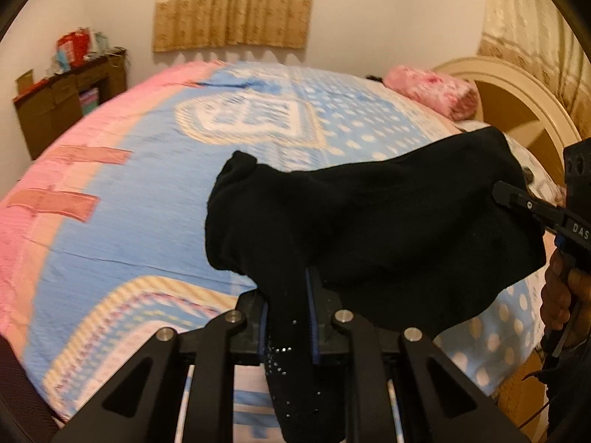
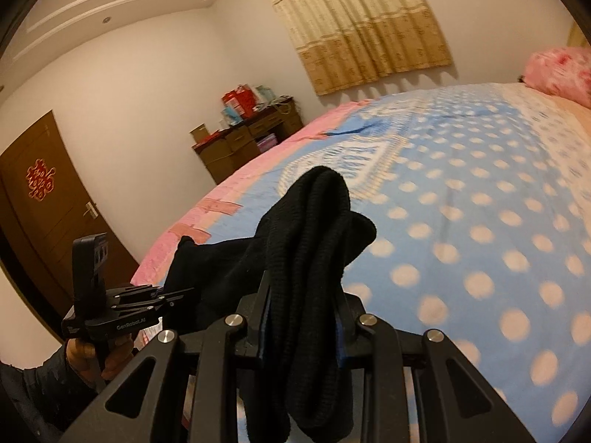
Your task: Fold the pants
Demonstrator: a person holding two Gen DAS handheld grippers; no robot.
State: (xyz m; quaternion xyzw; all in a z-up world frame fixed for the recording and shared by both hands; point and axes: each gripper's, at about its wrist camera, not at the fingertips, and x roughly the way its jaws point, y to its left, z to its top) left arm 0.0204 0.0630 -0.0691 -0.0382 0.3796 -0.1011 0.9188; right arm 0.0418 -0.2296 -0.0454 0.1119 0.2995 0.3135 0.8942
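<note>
Left gripper [image 1: 286, 317]: its jaws are squeezing tight on a bunch of the black pants [image 1: 369, 229]. A bit of cloth with tiny shiny dots is hanging down between them.

Pants: they are being held up in the air over the bed [image 1: 147, 199], near its front edge. They are not lying flat yet. They are all bunched up.

Right gripper [image 2: 304, 317]: its jaws are closed on another thick bunch of the pants. Cloth is sticking up above the jaws and hanging down below them.

Which way the pants are pointing: the long way is running side to side, from the left gripper across to the right gripper. The cloth is sagging between the two. I cannot tell which end is the waist and which is the legs.

How to do this step well: I think both grippers should be holding tight and moving apart, so the cloth is pulled smooth. Then they should be lowering the pants flat onto the blue dotted part of the bed, both ends going down together.

Watch out: a loose hold may be letting one end slip and crumple.
</note>
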